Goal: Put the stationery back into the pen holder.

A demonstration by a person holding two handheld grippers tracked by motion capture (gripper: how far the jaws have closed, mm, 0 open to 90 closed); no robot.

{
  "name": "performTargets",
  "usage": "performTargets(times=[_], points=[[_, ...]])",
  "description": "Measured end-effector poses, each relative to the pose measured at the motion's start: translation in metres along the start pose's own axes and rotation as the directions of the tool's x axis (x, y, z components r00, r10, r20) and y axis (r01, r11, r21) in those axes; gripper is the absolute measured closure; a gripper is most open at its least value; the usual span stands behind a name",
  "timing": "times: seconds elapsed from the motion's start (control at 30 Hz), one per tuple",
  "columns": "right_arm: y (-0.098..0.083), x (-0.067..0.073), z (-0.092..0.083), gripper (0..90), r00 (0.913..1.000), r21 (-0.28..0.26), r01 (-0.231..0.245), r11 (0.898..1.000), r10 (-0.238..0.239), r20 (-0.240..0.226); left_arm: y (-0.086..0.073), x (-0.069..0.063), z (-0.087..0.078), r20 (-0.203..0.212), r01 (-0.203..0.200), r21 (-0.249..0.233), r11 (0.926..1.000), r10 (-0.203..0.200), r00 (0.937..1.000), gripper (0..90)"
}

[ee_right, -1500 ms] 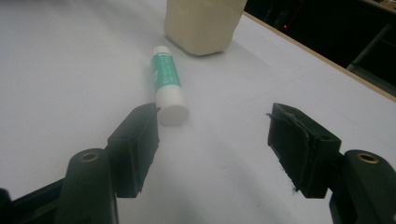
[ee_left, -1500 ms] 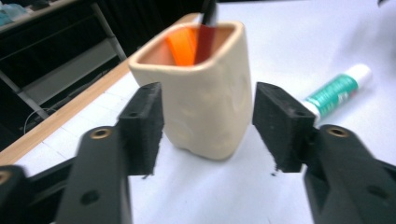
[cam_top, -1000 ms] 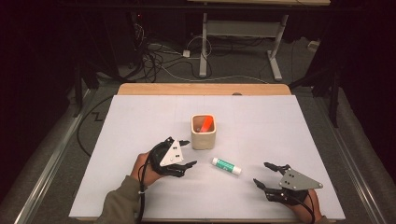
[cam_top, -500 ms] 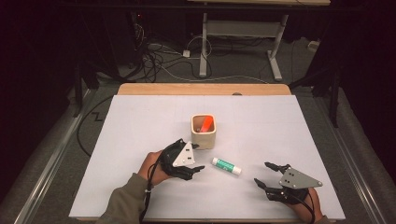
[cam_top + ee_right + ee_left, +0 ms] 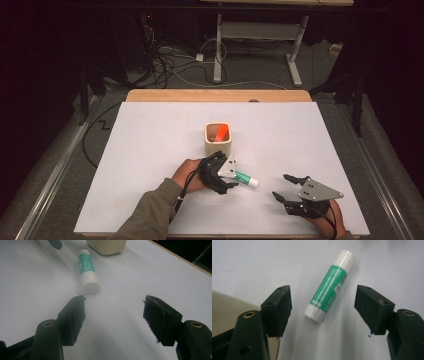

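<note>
Count: one glue stick (image 5: 246, 178), one cream cup (image 5: 218, 139) with one orange item (image 5: 221, 134) standing in it, two grippers, one white sheet (image 5: 150, 150) covering the counter (image 5: 215, 95).

Glue stick: green body, white at both ends, lying flat on the sheet, near of the cup and a little to its right.

Left gripper (image 5: 226, 178): at the stick's left end, just near of the cup. In the left gripper view its fingers (image 5: 277, 310) stand wide, one on each side of the stick (image 5: 329, 286), no pad touching it; the stick's closest end sits about level with the fingertips, the rest running on beyond them.

Right gripper (image 5: 283, 187): near right part of the sheet, apart from the stick. Fingers (image 5: 73, 316) wide, nothing between them. In the right gripper view the stick (image 5: 88, 270) lies ahead and to the left, white end toward the camera, cup (image 5: 107, 246) behind it.

Room: bare sheet left, right and far of the cup. The right gripper is close to the sheet's near edge.
</note>
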State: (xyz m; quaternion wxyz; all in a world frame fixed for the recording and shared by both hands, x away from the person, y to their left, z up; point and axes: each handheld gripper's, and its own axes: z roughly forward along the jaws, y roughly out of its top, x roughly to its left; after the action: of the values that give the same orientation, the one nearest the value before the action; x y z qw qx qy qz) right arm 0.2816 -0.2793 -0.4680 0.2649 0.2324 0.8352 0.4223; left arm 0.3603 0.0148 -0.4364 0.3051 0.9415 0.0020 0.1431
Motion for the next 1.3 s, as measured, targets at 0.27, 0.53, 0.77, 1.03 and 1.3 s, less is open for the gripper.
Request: performTargets(times=[0.27,0.53,0.77,1.03,1.3], points=[[0.0,-0.001,0.0,34.8,0.9999,0.012,-0.004,1.0,0.004,-0.013,0.019,0.012,0.022,0.083,-0.052,0.096,0.994,0.044,0.9956,30.8],[0.0,-0.001,0.0,35.0,0.9996,0.025,-0.01,1.0,0.01,-0.028,0.033,0.02,0.037,0.173,-0.128,0.228,0.9653,0.09,0.9809,36.1],[0.0,-0.001,0.001,35.5,0.9993,0.036,-0.008,0.999,0.009,-0.038,0.039,0.025,0.047,0.24,-0.153,0.259,0.9538,0.09,0.9667,40.8],[0.0,-0.001,0.002,35.6,0.9985,0.041,-0.006,0.999,0.008,-0.054,0.042,0.032,0.05,0.36,-0.208,0.262,0.9423,0.104,0.9269,58.4],[0.0,0.0,0.002,35.6,0.9982,0.04,-0.004,0.999,0.006,-0.06,0.041,0.029,0.048,0.35,-0.196,0.258,0.9461,0.098,0.9318,63.7]])
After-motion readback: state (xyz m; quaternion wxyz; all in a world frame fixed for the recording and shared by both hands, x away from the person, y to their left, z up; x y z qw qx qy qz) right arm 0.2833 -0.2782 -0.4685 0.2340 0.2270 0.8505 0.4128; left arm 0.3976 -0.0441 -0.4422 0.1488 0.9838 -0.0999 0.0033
